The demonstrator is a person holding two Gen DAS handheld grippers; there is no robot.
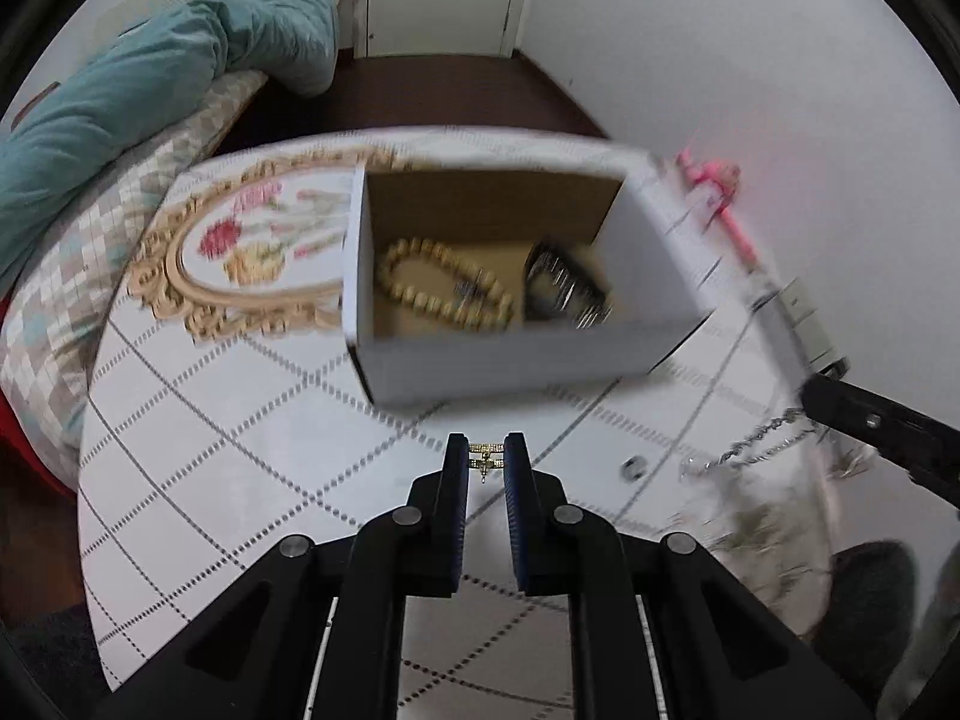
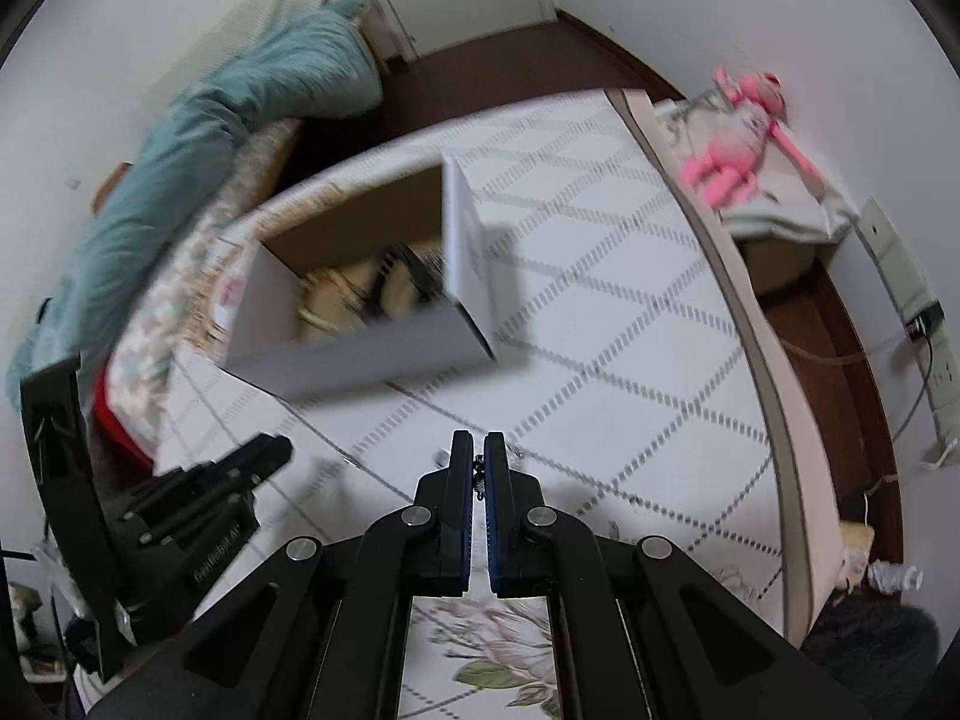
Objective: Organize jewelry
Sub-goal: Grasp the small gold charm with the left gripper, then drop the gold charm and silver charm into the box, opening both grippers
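Note:
An open white cardboard box stands on the white table; it also shows in the right wrist view. Inside lie a beige bead bracelet and a dark metal watch. My left gripper is shut on a small gold jewelry piece, just in front of the box. My right gripper is shut on a thin silver chain; the chain hangs from the right gripper's fingers at the right of the left wrist view. The left gripper's fingers show at lower left of the right wrist view.
A gold-framed flower picture lies left of the box. A small silver bit lies on the table. A teal duvet lies on a bed at left. A pink plush toy sits right of the table edge.

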